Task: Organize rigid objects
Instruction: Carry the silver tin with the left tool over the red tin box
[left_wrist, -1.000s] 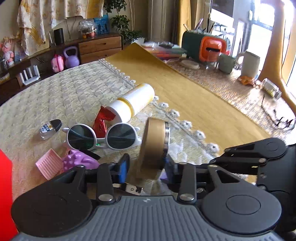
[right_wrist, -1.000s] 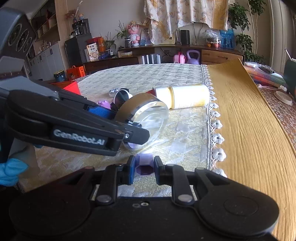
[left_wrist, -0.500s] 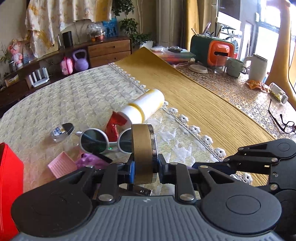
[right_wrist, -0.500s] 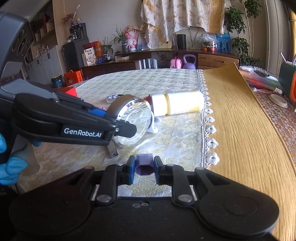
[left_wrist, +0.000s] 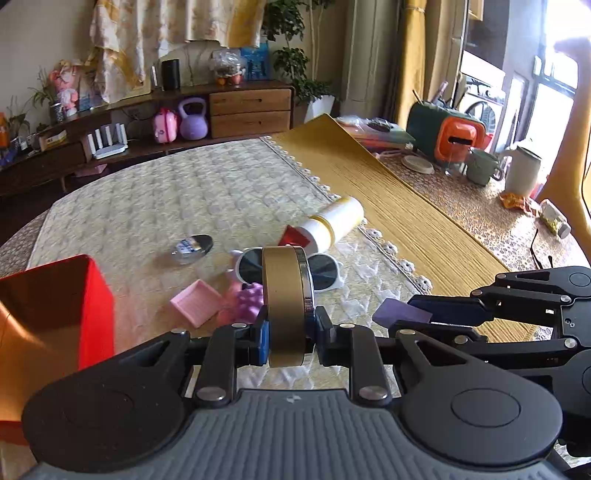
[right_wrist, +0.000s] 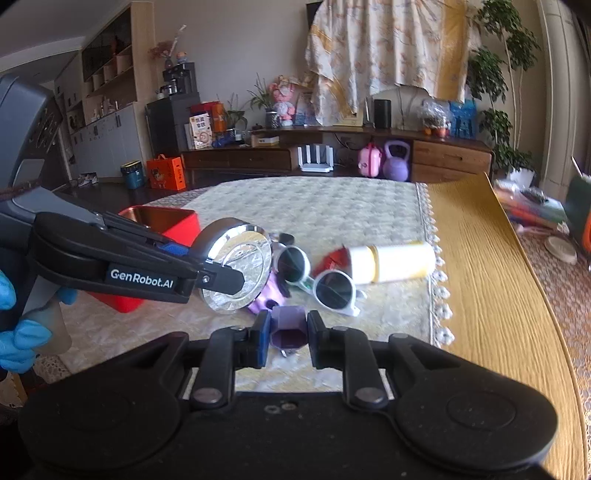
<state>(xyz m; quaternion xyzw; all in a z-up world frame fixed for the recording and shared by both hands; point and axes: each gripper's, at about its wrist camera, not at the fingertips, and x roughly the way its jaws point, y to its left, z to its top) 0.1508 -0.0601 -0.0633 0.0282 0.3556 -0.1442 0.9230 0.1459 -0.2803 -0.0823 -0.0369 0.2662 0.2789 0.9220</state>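
Observation:
My left gripper (left_wrist: 289, 334) is shut on a round gold tin (left_wrist: 286, 295) with a silver foil face, held on edge above the table; it also shows in the right wrist view (right_wrist: 236, 271). My right gripper (right_wrist: 286, 336) is shut on a small purple block (right_wrist: 288, 328), which also shows in the left wrist view (left_wrist: 400, 315). A red box (left_wrist: 51, 306) stands open at the left (right_wrist: 159, 229). White sunglasses (right_wrist: 317, 280), a white and yellow bottle (left_wrist: 334, 221), a pink tray (left_wrist: 197, 302) and a purple toy (left_wrist: 249, 302) lie on the cloth.
A small silver packet (left_wrist: 192, 245) lies on the quilted cloth (left_wrist: 166, 206). A yellow mat (left_wrist: 399, 206) covers the table's right part. Cups, a green and orange box (left_wrist: 447, 136) and eyeglasses stand at the far right.
Both grippers have risen and drawn back with their objects. The tin has turned edge-on to the left camera. The red box has come into view at the left.

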